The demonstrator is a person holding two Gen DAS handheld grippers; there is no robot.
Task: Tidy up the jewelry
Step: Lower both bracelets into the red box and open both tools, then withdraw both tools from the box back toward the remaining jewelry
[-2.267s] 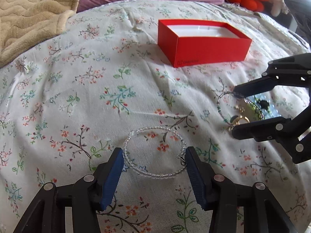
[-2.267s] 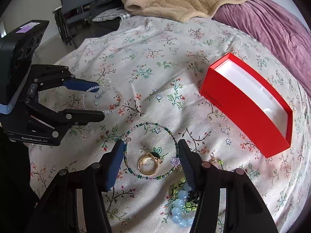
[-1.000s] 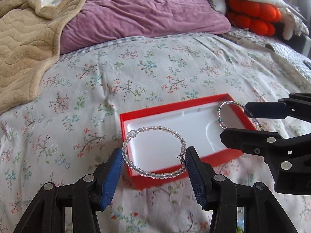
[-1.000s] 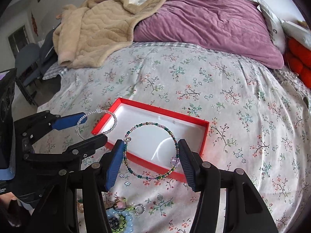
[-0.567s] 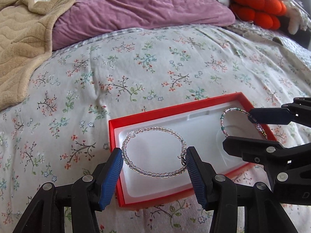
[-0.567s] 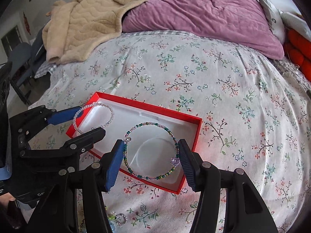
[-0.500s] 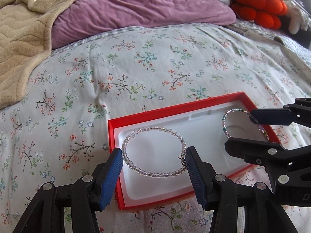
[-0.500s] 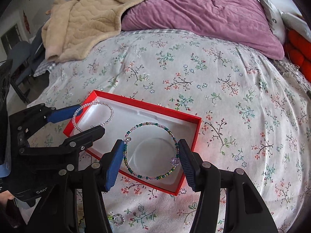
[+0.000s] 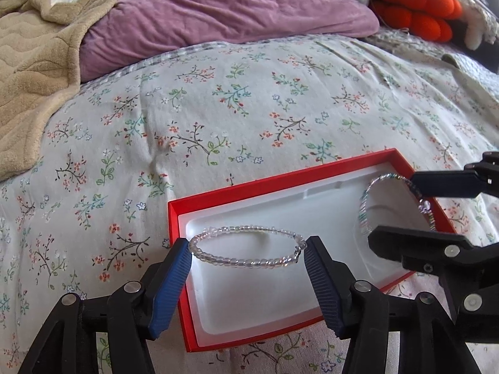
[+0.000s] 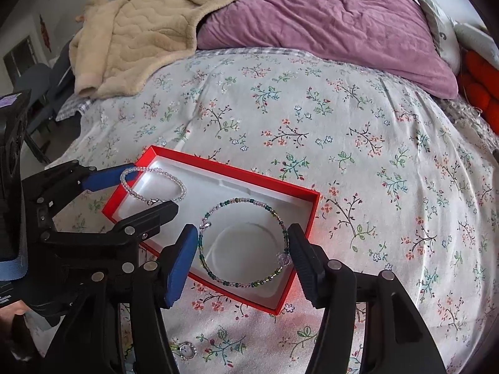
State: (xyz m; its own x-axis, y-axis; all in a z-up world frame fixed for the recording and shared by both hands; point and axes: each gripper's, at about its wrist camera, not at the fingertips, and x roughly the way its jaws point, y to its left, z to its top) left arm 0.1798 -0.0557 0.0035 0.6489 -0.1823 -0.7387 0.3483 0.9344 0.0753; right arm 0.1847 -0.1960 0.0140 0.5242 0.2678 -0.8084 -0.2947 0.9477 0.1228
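An open red box with a white moulded liner lies on the floral bedspread. My left gripper hangs over the box's left end. A clear bead bracelet spans its blue pads, touching both and lying nearly flat. These jaws are opening. My right gripper hangs over the box's right end, above the round recess. A green and purple bead bracelet reaches from pad to pad. Its jaws are also opening.
A beige blanket and a purple pillow lie at the head of the bed, with an orange cushion at the far right. A small loose ring rests on the bedspread below the box. A chair stands beside the bed.
Both grippers have come down over the red box with their bracelets. The left jaws stand wider, and the clear bracelet has spread and tipped flatter between them.
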